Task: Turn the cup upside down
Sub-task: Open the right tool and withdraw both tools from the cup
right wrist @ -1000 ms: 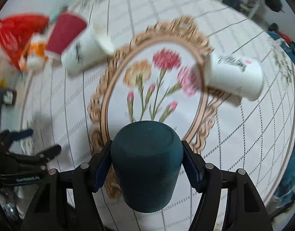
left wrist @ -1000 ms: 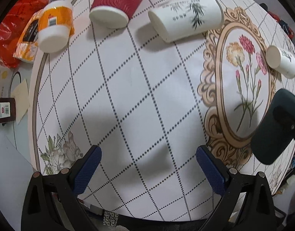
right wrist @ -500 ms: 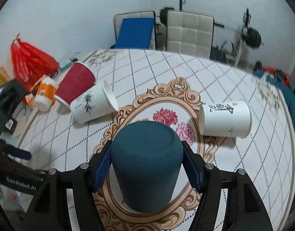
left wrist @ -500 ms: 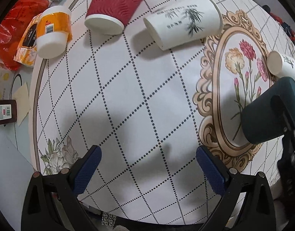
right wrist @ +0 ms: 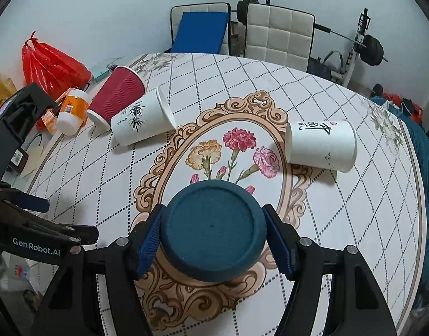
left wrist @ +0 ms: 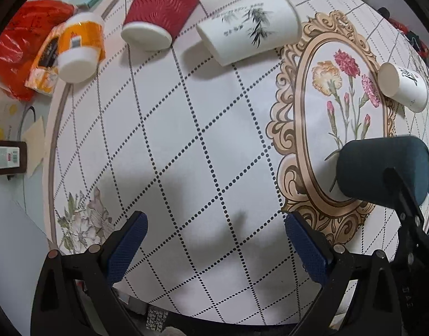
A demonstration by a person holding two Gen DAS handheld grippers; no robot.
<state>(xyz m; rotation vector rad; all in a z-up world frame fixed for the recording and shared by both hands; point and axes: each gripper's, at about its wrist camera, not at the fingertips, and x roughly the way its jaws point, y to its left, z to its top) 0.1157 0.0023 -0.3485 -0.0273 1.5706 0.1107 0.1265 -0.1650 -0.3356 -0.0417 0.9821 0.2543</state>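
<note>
My right gripper [right wrist: 213, 236] is shut on a dark teal cup [right wrist: 213, 231], its blue pads pressing both sides. The cup's flat base faces the right wrist camera, tipped up, over the floral oval of the tablecloth [right wrist: 354, 224]. In the left wrist view the same teal cup [left wrist: 382, 173] lies sideways at the right, held by the right gripper just above the cloth. My left gripper [left wrist: 215, 245] is open and empty, hovering over the near part of the table.
Lying on their sides: a white cup with bamboo print [right wrist: 141, 120], a red ribbed cup [right wrist: 116, 95], a white cup with black calligraphy [right wrist: 320, 145]. An orange jar [right wrist: 71, 109] and a red bag [right wrist: 52, 64] sit at the far left. Chairs and gym gear stand behind the table.
The right gripper has rotated the teal cup: its side showed before, its base faces the camera now. It has moved further over the floral oval. The left gripper stayed nearly still.
</note>
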